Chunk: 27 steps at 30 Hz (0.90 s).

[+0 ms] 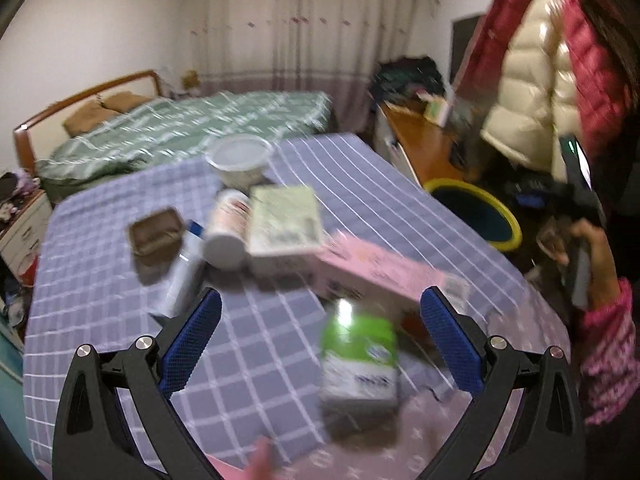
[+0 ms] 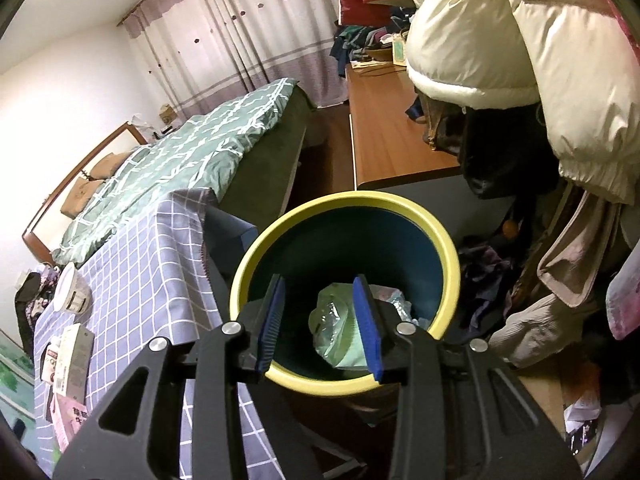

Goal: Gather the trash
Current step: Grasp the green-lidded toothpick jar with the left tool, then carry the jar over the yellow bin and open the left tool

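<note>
Several trash items [image 1: 280, 232] left on desk [image 1: 100, 280]. Left hand-held gripper [image 1: 320, 312] spread wide, empty, over green packet [image 1: 358, 356]. Right hand-held gripper [image 2: 320, 324] parted, nothing clamped, above bin [image 2: 450, 248]. Risk: blurred approach, packet knocked off the desk edge.

Tablecloth [image 1: 260, 344]: woven cloth, matt, grey-violet with white check; quilt [image 2: 192, 152]: soft cloth, matt. Bin [image 2: 448, 248]: smooth plastic, yellow rim with slight sheen, dark inner wall, holding crinkled glossy film wrappers [image 2: 332, 320]; boxes [image 1: 284, 224]: printed card; tub [image 1: 240, 158]: smooth white plastic. Desk [image 2: 392, 128]: smooth wood-look top; jacket [image 2: 500, 40]: shiny quilted fabric; gripper pads [image 2: 368, 328]: blue, ribbed, on matt black plastic arms with bright metal pins.
</note>
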Motion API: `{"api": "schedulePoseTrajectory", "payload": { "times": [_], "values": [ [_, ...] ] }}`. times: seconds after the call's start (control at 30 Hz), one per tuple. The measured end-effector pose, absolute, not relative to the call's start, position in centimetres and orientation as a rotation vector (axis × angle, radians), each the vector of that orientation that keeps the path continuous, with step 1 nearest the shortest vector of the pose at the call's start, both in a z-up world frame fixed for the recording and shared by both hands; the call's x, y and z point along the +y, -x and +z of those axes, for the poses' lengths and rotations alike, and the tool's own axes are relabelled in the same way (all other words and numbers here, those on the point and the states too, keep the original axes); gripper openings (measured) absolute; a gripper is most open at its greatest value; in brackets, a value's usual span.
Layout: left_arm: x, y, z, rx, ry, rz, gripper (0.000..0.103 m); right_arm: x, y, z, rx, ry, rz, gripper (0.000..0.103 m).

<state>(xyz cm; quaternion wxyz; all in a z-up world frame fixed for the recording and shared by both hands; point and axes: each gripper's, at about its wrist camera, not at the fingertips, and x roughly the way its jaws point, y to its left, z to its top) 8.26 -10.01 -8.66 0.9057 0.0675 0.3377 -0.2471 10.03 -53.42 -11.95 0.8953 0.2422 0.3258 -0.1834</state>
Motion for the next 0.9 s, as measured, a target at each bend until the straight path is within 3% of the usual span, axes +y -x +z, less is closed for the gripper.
{"api": "schedulePoseTrajectory", "payload": {
  "times": [0.17, 0.33, 0.57, 0.9],
  "values": [
    [-11.6, -8.4, -10.8, 0.781, -0.198, -0.523, 0.098, -53.5, -9.5, -11.9, 0.670, -0.506, -0.365, 0.035],
    [-11.8, -9.1, -12.6, 0.862, -0.202, -0.521, 0.074, -53.7, -9.2, -11.8, 0.663, -0.512, -0.358, 0.035],
    [-11.9, -9.7, -13.7, 0.904, -0.198, -0.544, 0.050, -53.6, -9.3, -12.1, 0.672, -0.509, -0.348, 0.035],
    [-10.8, -8.8, -11.5, 0.872, -0.177, -0.520, 0.050, -52.9, -9.4, -11.9, 0.668, -0.485, -0.335, 0.035]
  ]
}}
